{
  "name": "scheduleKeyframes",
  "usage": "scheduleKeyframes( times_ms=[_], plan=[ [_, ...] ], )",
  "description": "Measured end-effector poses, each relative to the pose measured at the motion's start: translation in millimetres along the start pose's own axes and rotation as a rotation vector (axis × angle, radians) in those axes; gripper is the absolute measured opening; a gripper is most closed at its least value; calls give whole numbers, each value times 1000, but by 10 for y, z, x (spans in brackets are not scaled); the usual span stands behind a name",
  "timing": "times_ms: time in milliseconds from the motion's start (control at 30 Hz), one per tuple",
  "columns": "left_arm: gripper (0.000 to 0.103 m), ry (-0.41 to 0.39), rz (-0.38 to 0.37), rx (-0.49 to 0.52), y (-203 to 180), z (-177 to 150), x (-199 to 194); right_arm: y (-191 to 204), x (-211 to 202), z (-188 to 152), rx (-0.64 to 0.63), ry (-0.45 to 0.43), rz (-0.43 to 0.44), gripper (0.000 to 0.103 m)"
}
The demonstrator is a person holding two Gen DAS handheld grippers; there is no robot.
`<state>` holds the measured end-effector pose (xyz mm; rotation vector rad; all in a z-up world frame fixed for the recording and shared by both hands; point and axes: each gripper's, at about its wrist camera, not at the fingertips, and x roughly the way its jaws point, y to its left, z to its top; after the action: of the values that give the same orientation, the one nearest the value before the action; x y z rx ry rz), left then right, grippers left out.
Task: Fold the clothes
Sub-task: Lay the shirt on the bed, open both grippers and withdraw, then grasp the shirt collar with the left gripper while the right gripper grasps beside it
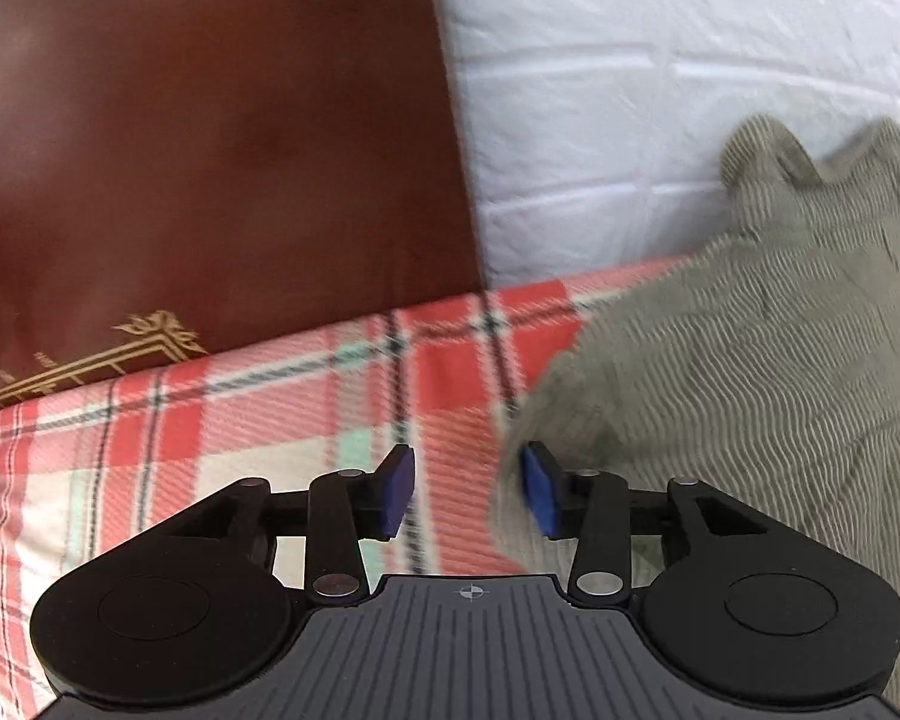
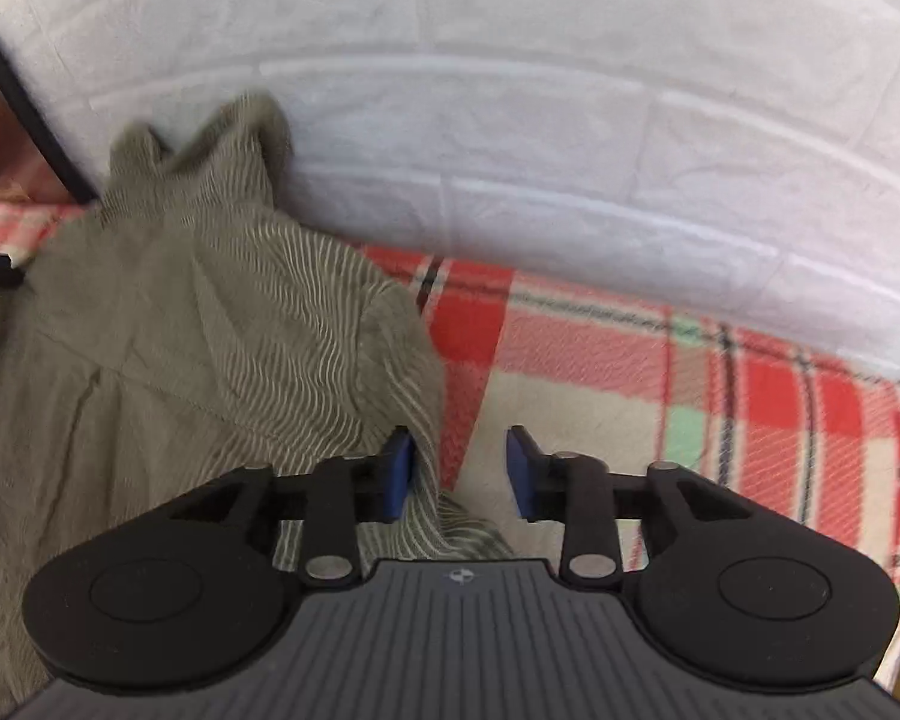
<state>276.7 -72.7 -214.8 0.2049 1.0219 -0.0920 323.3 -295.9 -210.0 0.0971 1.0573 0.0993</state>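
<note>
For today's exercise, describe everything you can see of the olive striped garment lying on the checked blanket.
The olive garment looks like thin woven cloth with fine pale stripes. It lies crumpled and unfolded on the red checked blanket, its upper end bunched up against the white brick-pattern wall. One edge runs between the right gripper's open jaws, beside its left pad; the left gripper is open at its other edge.

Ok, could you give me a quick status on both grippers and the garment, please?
Left gripper open, empty. Right gripper open, olive garment edge between jaws, unclamped. Nothing obstructing.
</note>
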Motion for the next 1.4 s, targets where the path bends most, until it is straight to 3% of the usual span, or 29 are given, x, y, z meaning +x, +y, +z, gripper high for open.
scheduleKeyframes(
  times_ms=[133, 333, 500, 667, 700, 733, 800, 1000, 1100, 1133, 1200, 1300, 1400],
  plan=[
    [55, -47, -46, -25, 39, 122, -16, 101, -40, 174, -50, -55, 43, 40],
    [58, -52, -108, 123, -366, 324, 173, 197, 238, 429, -19, -79, 73, 40],
    [61, -28, -86, 170, -483, 404, 379, 158, 432, 484, 15, -41, 104, 40],
    [59, -10, -128, 118, -442, 472, 507, 93, 517, 484, 45, -6, 138, 38],
    [33, -1, -140, 120, -452, 474, 529, 80, 528, 486, 46, 6, 148, 26],
    [14, 4, -155, 123, -463, 474, 543, 72, 531, 490, 45, 11, 154, 11],
    [2, -8, -151, 123, -479, 478, 538, 55, 529, 500, 43, 11, 158, 7],
    [0, -49, -29, 94, -411, 524, 613, -28, 501, 576, 42, -50, 52, 5],
    [0, -26, -7, 67, -343, 516, 703, -60, 604, 563, 48, -10, 6, 6],
    [4, -30, -4, 73, -339, 503, 695, -52, 613, 555, 41, -8, 4, 10],
    [24, -37, -17, 89, -335, 491, 636, -40, 565, 563, 25, -19, 4, 19],
    [30, -73, -89, 121, -347, 511, 476, -18, 411, 582, -20, -64, 31, 39],
    [59, -100, -182, 162, -430, 560, 377, 27, 289, 618, -67, -105, 71, 47]
  ],
)
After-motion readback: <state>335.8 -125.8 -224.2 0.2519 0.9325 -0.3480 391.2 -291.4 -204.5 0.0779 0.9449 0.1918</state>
